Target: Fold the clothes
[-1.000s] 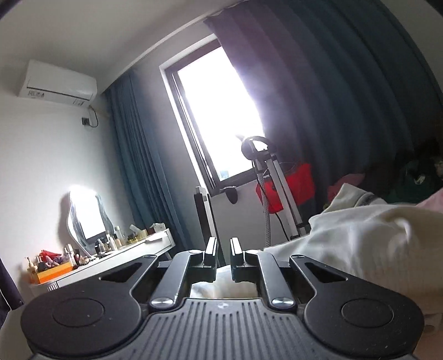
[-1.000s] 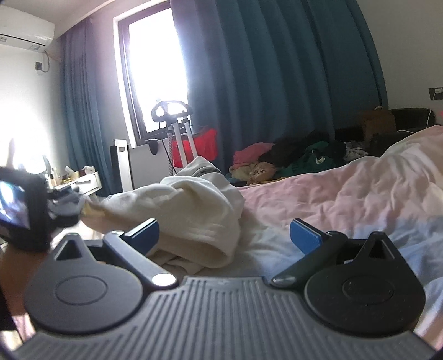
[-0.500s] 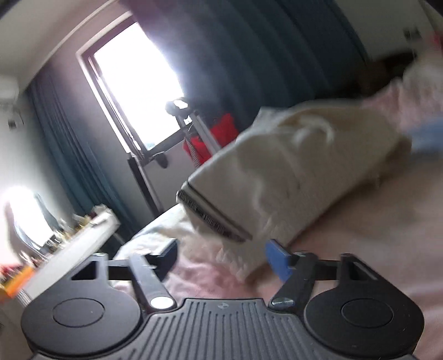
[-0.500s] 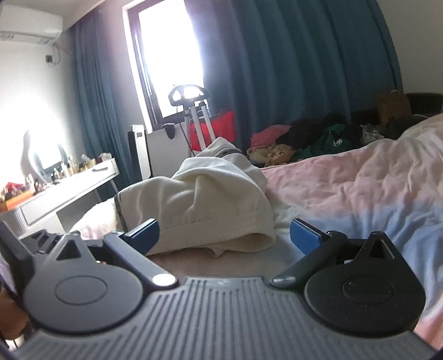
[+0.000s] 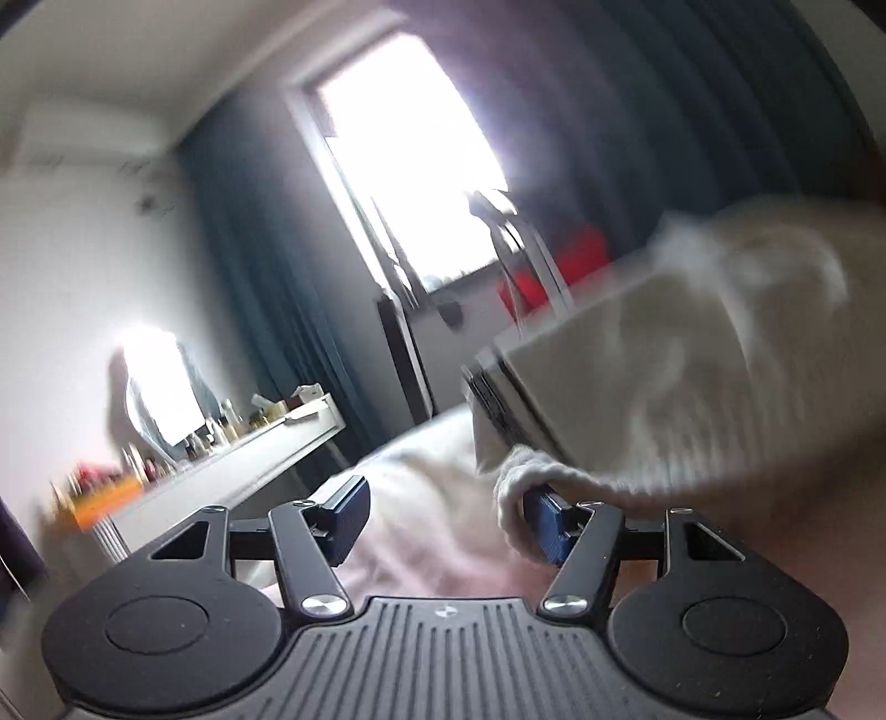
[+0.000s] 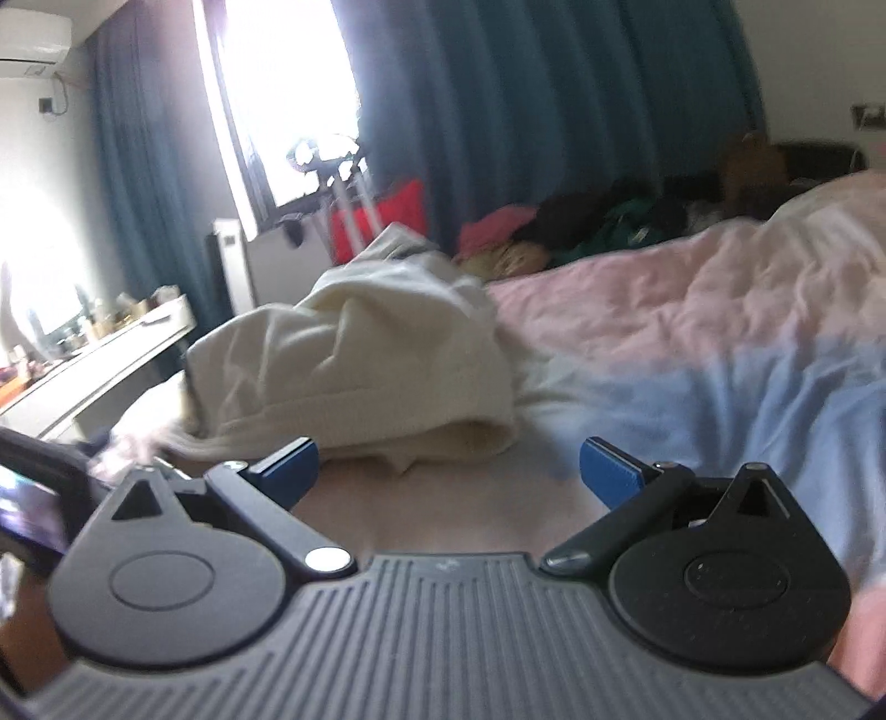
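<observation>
One cream garment (image 6: 360,354) is seen lying in a bundled heap on the bed (image 6: 692,332), toward its left side in the right wrist view, on the pink and pale blue cover. A rolled hem is turned toward the camera at the front of the heap. The right gripper (image 6: 448,471) is held low over the cover just in front of that hem, its two blue-tipped fingers (image 6: 609,471) spread wide with nothing between them; the left-hand tip is close to the hem, though contact cannot be made out. In the left wrist view, which is heavily blurred, the same garment (image 5: 692,365) fills the right half of the frame, and a dark-striped band is shown along its near edge. The left gripper (image 5: 443,515) is also spread apart, with two fingers visible; a curled cream edge of the garment is draped against the inner face of the right-hand finger (image 5: 545,526), but nothing is pinched. Behind the bed, one bright window (image 6: 277,99) is flanked by blue curtains (image 6: 554,111). One white dressing table (image 5: 232,465) with small bottles and one lit mirror (image 5: 160,387) stands at the left. One air conditioner (image 6: 33,39) is mounted high on the wall. One pile of mixed clothes (image 6: 581,227) is seen beyond the far edge of the bed.
</observation>
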The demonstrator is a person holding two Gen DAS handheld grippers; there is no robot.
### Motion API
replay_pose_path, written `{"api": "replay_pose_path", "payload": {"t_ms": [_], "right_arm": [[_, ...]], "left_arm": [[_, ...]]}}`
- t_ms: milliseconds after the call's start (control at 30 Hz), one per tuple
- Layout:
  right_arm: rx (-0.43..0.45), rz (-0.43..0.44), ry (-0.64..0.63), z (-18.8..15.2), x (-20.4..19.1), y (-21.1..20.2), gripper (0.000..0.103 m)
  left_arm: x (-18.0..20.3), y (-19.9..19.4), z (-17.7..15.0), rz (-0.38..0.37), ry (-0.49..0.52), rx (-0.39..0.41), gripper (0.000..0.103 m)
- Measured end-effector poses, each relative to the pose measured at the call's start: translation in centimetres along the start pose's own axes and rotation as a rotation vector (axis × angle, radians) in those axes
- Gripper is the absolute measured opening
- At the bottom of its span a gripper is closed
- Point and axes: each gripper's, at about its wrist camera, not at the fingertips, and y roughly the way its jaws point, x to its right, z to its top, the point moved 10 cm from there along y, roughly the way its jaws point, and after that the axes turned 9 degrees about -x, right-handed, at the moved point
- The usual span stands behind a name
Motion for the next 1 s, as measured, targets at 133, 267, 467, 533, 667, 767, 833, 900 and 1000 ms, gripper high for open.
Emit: {"api": "replay_pose_path", "payload": {"t_ms": [133, 267, 467, 533, 667, 767, 833, 900, 1000], "right_arm": [[0.039, 0.009, -0.012, 0.3, -0.2, -0.1, 0.103], [0.062, 0.046, -0.057, 0.3, -1.2, -0.4, 0.103], [0.104, 0.067, -0.089, 1.2, -2.3, -1.0, 0.103], [0.110, 0.064, -0.094, 1.5, -2.4, -1.2, 0.103], [0.097, 0.058, -0.082, 1.6, -1.9, -1.5, 0.103], [0.077, 0.064, -0.089, 1.1, -1.9, -2.2, 0.102], [0.055, 0.071, -0.088, 0.6, -2.0, -2.6, 0.102], [-0.006, 0.092, -0.100, -0.6, -2.8, -3.0, 0.102], [-0.084, 0.149, -0.165, -2.7, -4.8, -3.1, 0.102]], "left_arm": [[0.6, 2.7, 0.3, -0.047, -0.020, -0.057, 0.053], [-1.2, 3.1, 1.2, -0.158, -0.272, -0.143, 0.018], [-4.7, -4.9, 5.5, -0.219, -0.334, 0.015, 0.012], [-5.9, -7.1, 6.8, -0.231, -0.311, 0.074, 0.012], [-10.1, -9.8, 6.6, -0.218, -0.411, 0.047, 0.011], [-13.1, -11.3, 6.0, -0.215, -0.472, 0.015, 0.010], [-14.7, -12.8, 5.6, -0.224, -0.482, -0.001, 0.010], [-15.7, -13.7, 5.5, -0.241, -0.447, -0.007, 0.010], [-17.2, -14.8, 5.2, -0.267, -0.388, -0.012, 0.010]]}}
